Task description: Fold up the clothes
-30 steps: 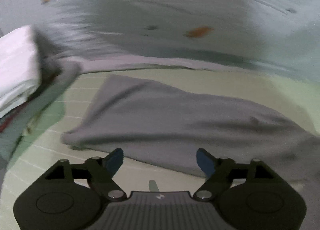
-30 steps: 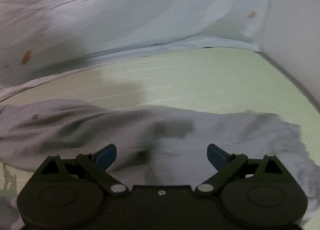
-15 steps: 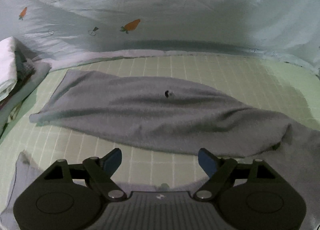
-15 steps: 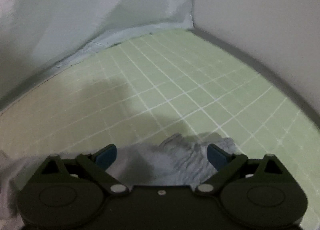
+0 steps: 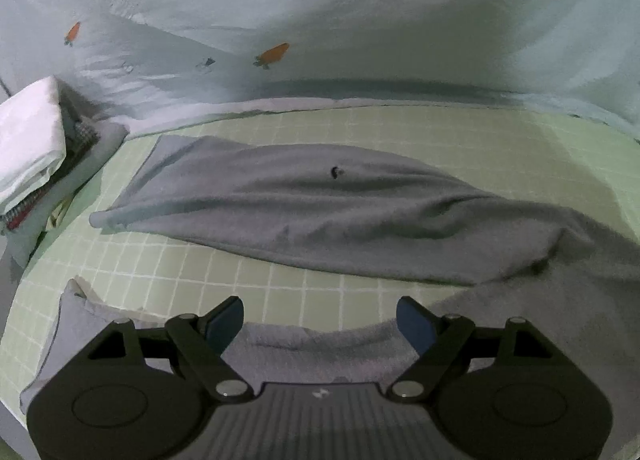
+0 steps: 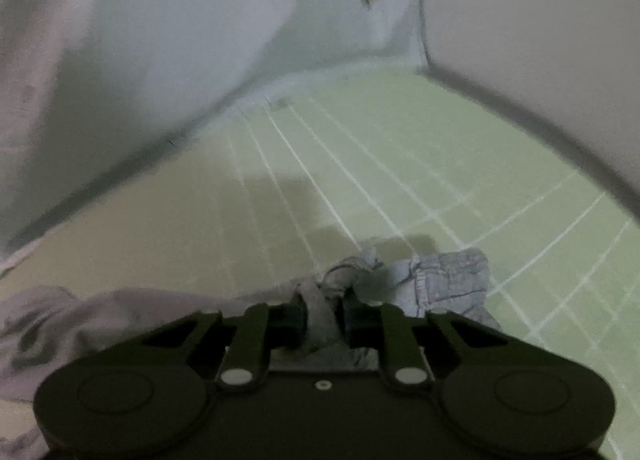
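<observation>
A grey garment point(image 5: 320, 216) lies spread across a pale green mat point(image 5: 440, 140) ruled with a white grid, its long body running from about nine o'clock to three o'clock in the left wrist view, with a small dark mark near its middle. The left gripper point(image 5: 319, 322) stands wide over the near edge of the cloth, its blue-tipped fingers point(image 5: 224, 320) apart, with a fold of the grey fabric lying below and between them but not pinched. At nine o'clock in that view a stack of folded laundry point(image 5: 32, 148), white on top, sits at the mat's edge. Behind the mat, from ten to two o'clock, hangs a light blue sheet point(image 5: 280, 20) printed with small carrots. In the right wrist view, which is somewhat blurred, the right gripper point(image 6: 322, 318) has just been closing, and a bunched strip of the grey garment point(image 6: 318, 320) is now clamped between its narrow jaws. More of the cloth trails off toward eight o'clock, and a crumpled, lighter end of it lies on the mat at about two o'clock from the fingers. A plain pale wall point(image 6: 540, 20) rises at two o'clock.
</observation>
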